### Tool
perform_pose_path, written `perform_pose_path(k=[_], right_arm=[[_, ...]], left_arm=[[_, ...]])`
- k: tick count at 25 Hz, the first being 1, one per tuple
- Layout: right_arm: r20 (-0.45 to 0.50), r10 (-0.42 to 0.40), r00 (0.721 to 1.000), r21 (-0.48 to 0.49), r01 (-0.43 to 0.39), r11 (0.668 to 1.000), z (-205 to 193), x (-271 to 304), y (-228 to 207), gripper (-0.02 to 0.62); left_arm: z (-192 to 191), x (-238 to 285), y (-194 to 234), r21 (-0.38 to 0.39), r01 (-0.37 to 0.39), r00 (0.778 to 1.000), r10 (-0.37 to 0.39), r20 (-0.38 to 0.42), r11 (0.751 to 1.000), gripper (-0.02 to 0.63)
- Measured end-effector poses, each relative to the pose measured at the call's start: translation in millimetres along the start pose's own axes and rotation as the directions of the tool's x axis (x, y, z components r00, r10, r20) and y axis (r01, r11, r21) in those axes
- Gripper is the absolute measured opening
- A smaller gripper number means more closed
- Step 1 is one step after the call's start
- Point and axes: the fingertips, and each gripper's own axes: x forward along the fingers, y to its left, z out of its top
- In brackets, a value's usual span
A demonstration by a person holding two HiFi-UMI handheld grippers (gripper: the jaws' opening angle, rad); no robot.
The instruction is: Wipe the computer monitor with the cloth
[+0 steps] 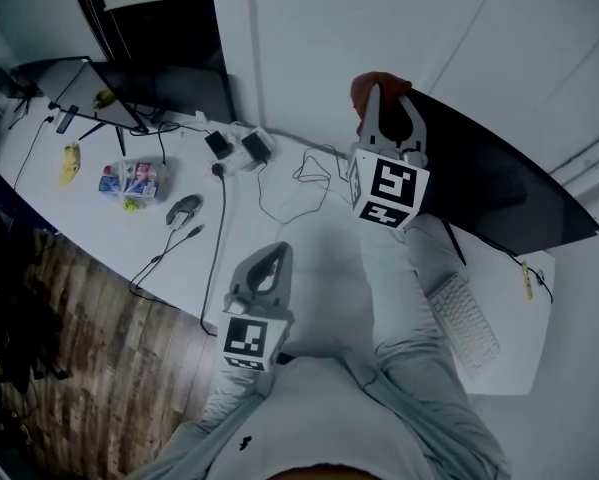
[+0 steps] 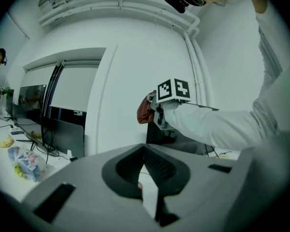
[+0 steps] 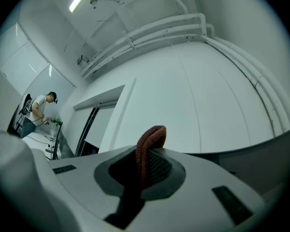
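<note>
Right tool (image 1: 391,98) clamping red-brown cloth (image 1: 367,84) at corner of dark monitor (image 1: 499,183), left tool (image 1: 276,251) closed on nothing

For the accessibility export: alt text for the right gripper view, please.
The right gripper has its jaws shut on a folded reddish-brown cloth that sticks up between them. Behind it is a white wall with pipes along the top, and the dark edge of a monitor at the lower right. A person stands far off at the left.
</note>
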Motion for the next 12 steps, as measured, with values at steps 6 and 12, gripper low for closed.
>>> perform_pose_path(k=[6,12], right_arm=[[-0.003,-0.031,1.0,-0.002,0.031,1.0,-3.0,1.0,-1.9,0.034],[-0.015,-0.05,0.999,-0.005,0.05,0.999,-12.1,-6.2,-3.1,0.034]], left_arm=[[3.8,5.1,6.8,0.012,0.027,1.0,-0.027,0.007,1.0,0.02],[3.3,6.8,11.8,0.028,0.061,0.998,-0.061,0.006,0.998,0.02]])
